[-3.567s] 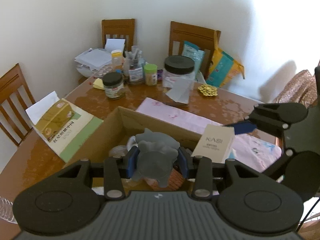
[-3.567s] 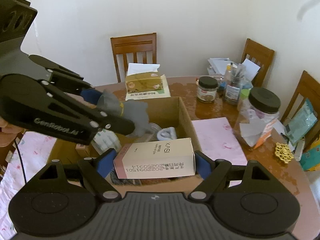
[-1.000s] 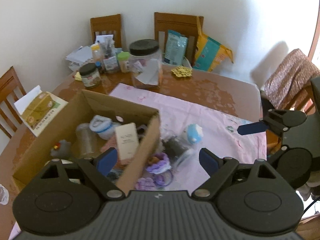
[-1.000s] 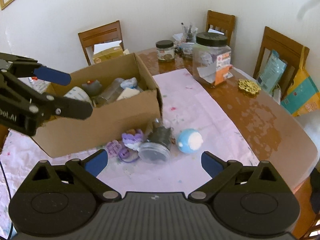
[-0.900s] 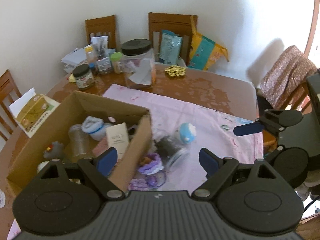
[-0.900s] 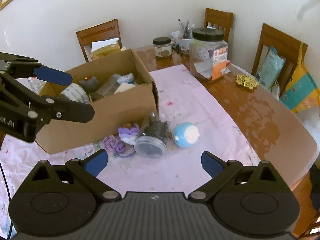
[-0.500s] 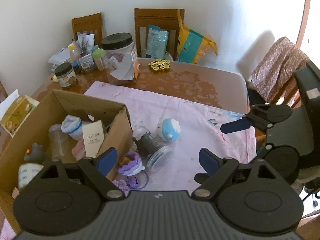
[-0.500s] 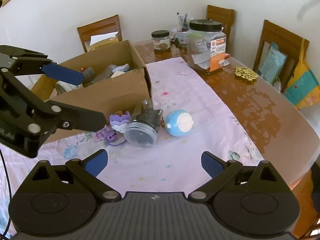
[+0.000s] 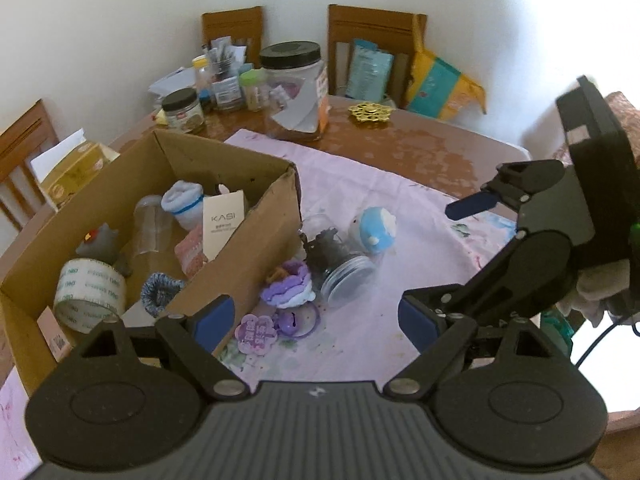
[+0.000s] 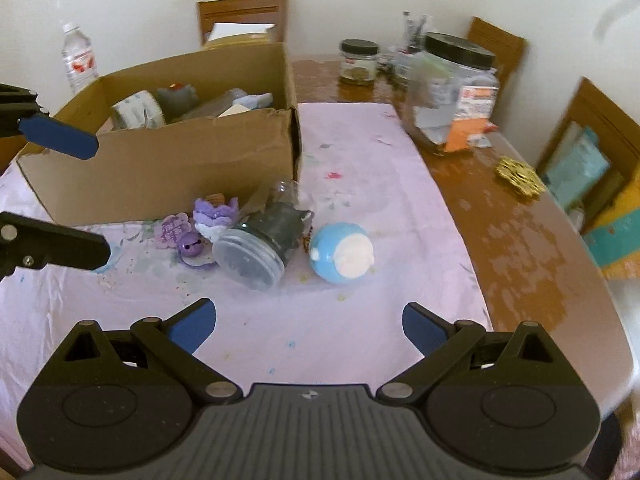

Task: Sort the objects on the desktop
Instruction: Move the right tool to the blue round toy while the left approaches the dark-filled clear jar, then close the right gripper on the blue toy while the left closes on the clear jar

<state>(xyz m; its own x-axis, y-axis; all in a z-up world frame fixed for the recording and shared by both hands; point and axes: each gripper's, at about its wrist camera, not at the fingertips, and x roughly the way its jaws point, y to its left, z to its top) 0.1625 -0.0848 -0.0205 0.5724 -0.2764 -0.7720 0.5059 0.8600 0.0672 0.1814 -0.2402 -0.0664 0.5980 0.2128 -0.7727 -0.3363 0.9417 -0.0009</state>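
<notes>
Partly sorted: tape, sock, carton already inside box (image 9: 256,216); jar (image 10: 256,250), blue toy (image 10: 342,252), purple trinkets (image 10: 214,214) left beside box; both grippers' fingers released, empty

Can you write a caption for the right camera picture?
Open right tongs hover over a blue-and-white round toy beside a brown cardboard box.
</notes>
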